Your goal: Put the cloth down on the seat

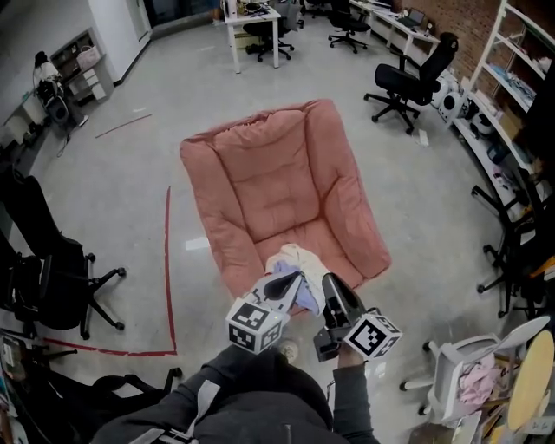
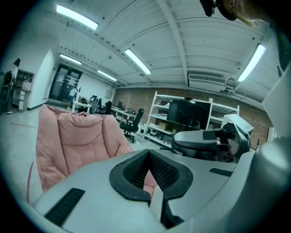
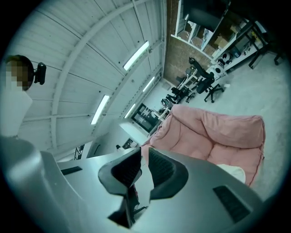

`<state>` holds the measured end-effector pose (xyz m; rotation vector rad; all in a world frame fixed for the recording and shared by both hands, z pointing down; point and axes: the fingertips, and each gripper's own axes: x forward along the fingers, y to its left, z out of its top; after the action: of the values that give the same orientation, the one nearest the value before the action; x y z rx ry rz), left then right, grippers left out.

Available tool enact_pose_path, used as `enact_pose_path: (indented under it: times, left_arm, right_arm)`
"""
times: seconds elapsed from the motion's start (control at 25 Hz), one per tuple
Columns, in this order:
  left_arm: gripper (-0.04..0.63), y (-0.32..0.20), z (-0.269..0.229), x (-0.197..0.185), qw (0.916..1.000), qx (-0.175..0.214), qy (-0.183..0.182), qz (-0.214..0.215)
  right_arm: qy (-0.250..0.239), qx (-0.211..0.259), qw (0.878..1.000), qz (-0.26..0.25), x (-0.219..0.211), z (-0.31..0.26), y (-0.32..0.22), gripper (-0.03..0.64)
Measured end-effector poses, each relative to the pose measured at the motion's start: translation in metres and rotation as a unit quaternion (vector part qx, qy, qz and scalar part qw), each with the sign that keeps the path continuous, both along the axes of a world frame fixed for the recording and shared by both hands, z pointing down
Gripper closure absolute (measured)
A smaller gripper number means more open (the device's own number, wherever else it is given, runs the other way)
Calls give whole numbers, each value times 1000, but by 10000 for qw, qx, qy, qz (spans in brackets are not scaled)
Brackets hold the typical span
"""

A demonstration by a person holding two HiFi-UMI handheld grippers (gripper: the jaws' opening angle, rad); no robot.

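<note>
A pink cushioned seat (image 1: 277, 182) lies on the floor ahead of me; it also fills the left gripper view (image 2: 72, 136) and the right gripper view (image 3: 218, 132). A crumpled cream and lavender cloth (image 1: 299, 260) rests on the seat's front edge, and a cream corner of the cloth (image 3: 234, 172) shows past the right jaw. My left gripper (image 1: 295, 279) hovers at the cloth's near side, its tips (image 2: 148, 152) meeting with nothing seen between them. My right gripper (image 1: 329, 282) is just right of the cloth, jaws (image 3: 144, 152) a narrow slit apart and empty.
A red tape line (image 1: 168, 277) runs along the floor left of the seat. Black office chairs stand at the left (image 1: 43, 277) and far right (image 1: 408, 78). A white desk (image 1: 251, 22) is behind, shelves (image 1: 512, 104) at right, a white chair (image 1: 468, 364) at lower right.
</note>
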<state>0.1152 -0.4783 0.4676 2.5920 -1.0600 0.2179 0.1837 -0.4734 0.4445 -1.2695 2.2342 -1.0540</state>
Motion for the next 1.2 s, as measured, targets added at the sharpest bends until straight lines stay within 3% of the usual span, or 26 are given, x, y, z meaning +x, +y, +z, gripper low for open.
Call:
enact_pose_path:
  times: [0.4,0.76,1.2]
  left_arm:
    - [591,24,-31,8,9987,307,-73,392]
    - [591,41,-36,2,9983,458,12,351]
    - [591,57,-21,7,9989,313,100,340]
  right_arm:
    - [326,421,9986,-41,-5,-33,29,600]
    - [542,403,9976,141,-11,-28,39,605]
    - [614,214,9978,149,-10,-11,53,606]
